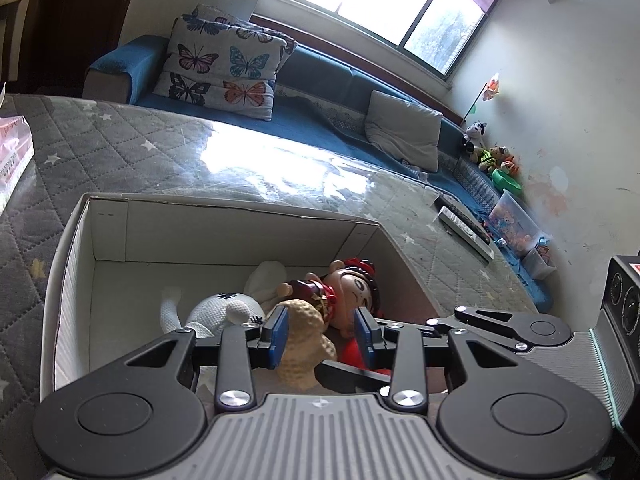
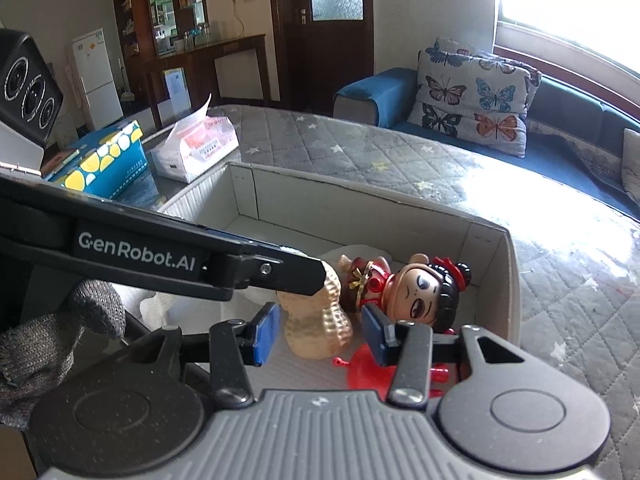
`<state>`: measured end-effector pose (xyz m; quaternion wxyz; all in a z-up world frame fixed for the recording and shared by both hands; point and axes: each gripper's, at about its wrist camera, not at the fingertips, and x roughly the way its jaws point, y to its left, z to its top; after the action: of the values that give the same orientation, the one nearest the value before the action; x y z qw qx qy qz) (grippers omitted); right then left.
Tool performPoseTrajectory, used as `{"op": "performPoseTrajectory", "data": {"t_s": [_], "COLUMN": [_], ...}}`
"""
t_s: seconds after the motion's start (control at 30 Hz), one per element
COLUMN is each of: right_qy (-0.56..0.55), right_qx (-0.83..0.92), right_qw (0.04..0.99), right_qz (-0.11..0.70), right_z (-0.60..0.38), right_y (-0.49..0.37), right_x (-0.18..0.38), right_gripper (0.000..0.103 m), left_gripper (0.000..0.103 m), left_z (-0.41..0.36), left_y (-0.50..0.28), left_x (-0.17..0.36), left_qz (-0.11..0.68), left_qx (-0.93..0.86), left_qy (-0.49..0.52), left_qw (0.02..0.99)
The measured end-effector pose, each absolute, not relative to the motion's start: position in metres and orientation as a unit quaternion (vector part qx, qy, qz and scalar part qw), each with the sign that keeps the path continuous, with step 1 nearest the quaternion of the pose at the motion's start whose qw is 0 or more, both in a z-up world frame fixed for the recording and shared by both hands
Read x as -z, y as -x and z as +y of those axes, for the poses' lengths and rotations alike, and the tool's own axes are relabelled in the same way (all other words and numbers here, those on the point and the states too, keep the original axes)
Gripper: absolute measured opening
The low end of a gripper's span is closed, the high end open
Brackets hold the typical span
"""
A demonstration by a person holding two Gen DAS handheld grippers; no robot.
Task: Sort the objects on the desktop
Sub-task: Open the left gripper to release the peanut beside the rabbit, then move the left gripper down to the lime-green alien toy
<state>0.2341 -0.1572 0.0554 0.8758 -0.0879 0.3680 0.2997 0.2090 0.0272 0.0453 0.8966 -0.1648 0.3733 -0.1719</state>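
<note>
An open cardboard box (image 1: 224,204) (image 2: 360,192) stands on the quilted table. Inside lie a tan peanut toy (image 1: 304,340) (image 2: 324,316), a doll with black hair and red dress (image 1: 352,296) (image 2: 416,292), a white plush toy (image 1: 216,312) and a red toy (image 2: 368,372). My left gripper (image 1: 320,330) is open over the box, its blue pads either side of the peanut toy. My right gripper (image 2: 322,334) is open too, pads astride the same peanut toy. The left gripper's arm crosses the right wrist view and touches the peanut's top.
A tissue pack (image 2: 196,148) and a blue-and-yellow box (image 2: 100,160) sit on the table's far left. Remote controls (image 1: 464,228) lie near the table's right edge. A blue sofa (image 1: 320,80) with cushions runs behind. The right gripper's body (image 1: 616,320) is close at the right.
</note>
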Motion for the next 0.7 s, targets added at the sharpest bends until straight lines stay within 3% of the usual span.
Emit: {"op": "performPoseTrajectory", "data": {"t_s": [0.7], "right_qy": [0.065], "right_qx": [-0.274], "right_qw": [0.903], "right_qz": [0.325], "right_z": [-0.215], "right_y": [-0.172], "right_x": [-0.077], "right_gripper": [0.058], "left_gripper": [0.039], "left_z": [-0.017], "left_y": [-0.149], "left_x": [-0.064], "left_qz": [0.351], "left_qx": [0.218], "left_qy": [0.129], "left_qw": [0.901]}}
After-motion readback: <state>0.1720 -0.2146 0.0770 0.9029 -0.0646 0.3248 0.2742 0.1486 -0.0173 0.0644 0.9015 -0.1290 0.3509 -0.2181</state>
